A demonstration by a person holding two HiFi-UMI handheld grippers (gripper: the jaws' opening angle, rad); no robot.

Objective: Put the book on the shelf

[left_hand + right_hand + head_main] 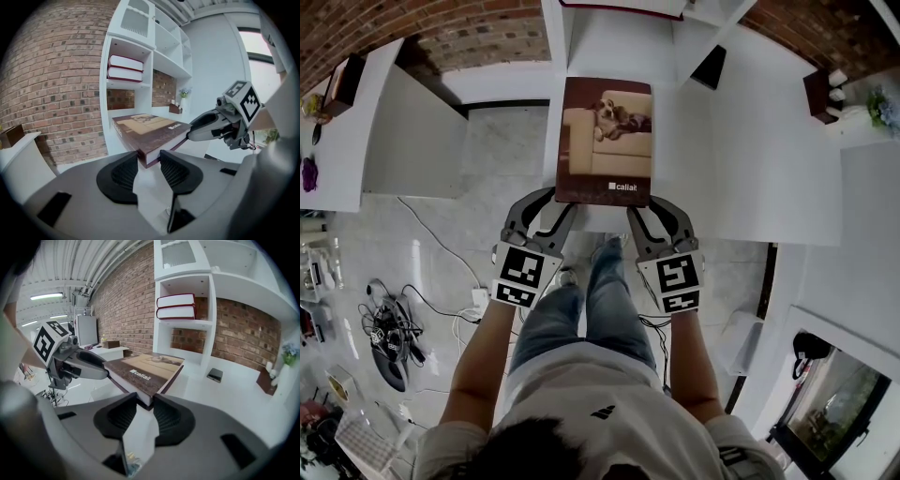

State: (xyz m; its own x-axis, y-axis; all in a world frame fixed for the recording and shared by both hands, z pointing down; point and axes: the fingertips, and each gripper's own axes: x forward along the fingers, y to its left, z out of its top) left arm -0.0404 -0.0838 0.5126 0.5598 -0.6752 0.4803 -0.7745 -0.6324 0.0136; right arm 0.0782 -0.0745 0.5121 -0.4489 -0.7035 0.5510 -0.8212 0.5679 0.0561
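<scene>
The thick brown hardback book (606, 141) is held flat and cover-up in front of the tall white shelf unit (161, 341). As far as I can judge, it sits just clear of the white surface (750, 141) beneath it. It is gripped only at its two near corners. The left claw (149, 161) is clamped on one corner and the right claw (145, 404) on the other, with the ribbed pads pressing on cover and pages.

With a hold that far back, the heavy far end will likely want to droop. I'd move both claws together at one height so the book cannot twist between them. I'd lead with the far edge into an open bay and let go only once most of its weight rests on the board. The bay under the two stacked red-and-white books (176, 306) looks free.

The book itself is rectangular, with a pale page block and a dark reddish edge. Its cover shows a dog lying on a cream sofa, with small white lettering near the bottom.
</scene>
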